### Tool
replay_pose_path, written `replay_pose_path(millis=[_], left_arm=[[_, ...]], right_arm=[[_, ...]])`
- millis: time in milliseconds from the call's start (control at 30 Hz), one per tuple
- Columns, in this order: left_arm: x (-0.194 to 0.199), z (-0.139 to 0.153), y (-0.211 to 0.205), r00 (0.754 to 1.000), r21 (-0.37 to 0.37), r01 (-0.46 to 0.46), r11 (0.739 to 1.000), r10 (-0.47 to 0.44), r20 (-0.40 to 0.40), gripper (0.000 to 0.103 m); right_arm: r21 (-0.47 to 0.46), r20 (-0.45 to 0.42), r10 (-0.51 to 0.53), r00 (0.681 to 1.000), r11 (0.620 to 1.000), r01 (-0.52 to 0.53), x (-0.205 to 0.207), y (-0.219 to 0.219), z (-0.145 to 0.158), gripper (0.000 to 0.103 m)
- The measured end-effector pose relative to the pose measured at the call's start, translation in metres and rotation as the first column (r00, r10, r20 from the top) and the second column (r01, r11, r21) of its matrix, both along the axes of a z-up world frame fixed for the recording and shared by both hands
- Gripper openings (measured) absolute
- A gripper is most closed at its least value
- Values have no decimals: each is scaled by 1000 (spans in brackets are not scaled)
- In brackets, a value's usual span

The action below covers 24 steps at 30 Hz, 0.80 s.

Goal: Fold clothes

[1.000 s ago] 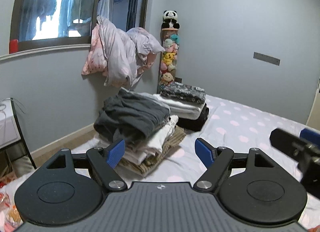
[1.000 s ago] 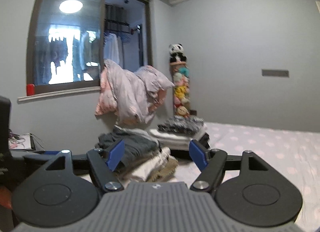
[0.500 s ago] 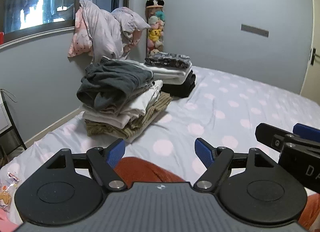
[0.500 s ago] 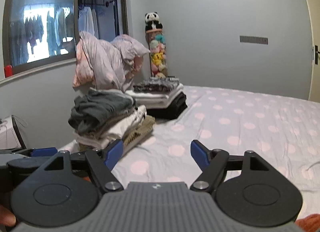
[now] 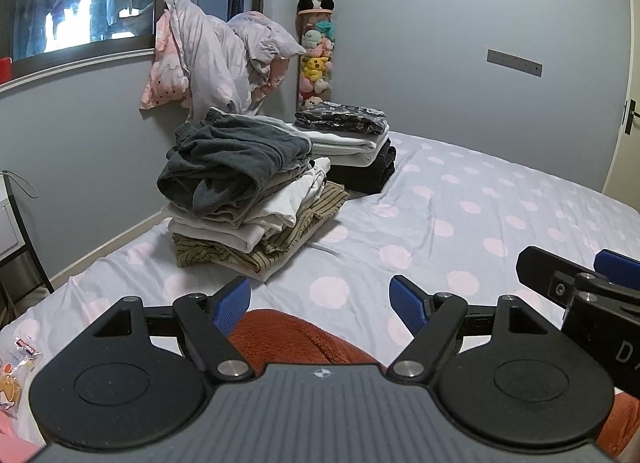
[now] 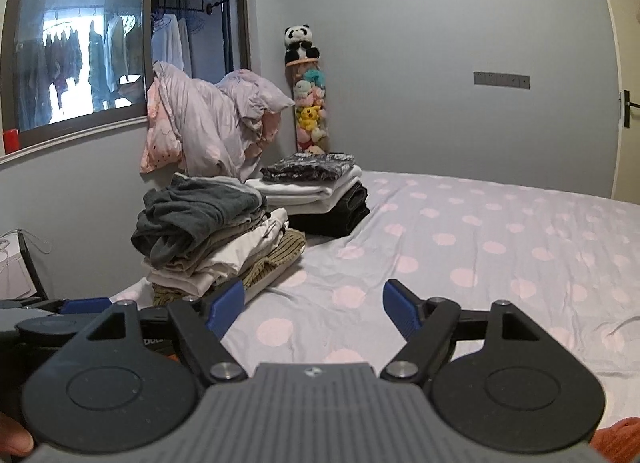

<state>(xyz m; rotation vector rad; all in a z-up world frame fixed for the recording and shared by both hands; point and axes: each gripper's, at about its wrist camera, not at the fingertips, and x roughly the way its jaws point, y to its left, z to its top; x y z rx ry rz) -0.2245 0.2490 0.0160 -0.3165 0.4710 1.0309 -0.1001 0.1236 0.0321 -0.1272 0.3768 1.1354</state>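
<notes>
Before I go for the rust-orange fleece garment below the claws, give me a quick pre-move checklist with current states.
1. Left claw open, holding nothing: ok.
2. Right claw open, holding nothing: ok.
3. Rust-orange fleece garment just below the left claw: ok.
4. Garment edges or corners visible for a grasp: cannot tell, mostly hidden.
5. Bare stretch of polka-dot bedsheet to fold on: ok.
6. Leaning clothes stack topped by dark grey garment apart from claws: ok.

Lilac bedsheet (image 5: 460, 199) with pink dots, rust-orange garment (image 5: 296, 337), charcoal top (image 5: 236, 159), blue-tipped black gripper (image 5: 320, 303).
</notes>
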Motion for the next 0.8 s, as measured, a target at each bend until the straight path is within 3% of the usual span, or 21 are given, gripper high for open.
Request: replay_pose_path(millis=[233,800], left_arm=[[0,2,0,1000,4,1,1000,-1,5,90],[-3,4,2,1000,26,-7,1000,7,13,90]], right_arm=[[21,24,-37,999,999,37,-4,-2,0,86],[15,0,-28,1000,1000,28,-4,-1,1,89]])
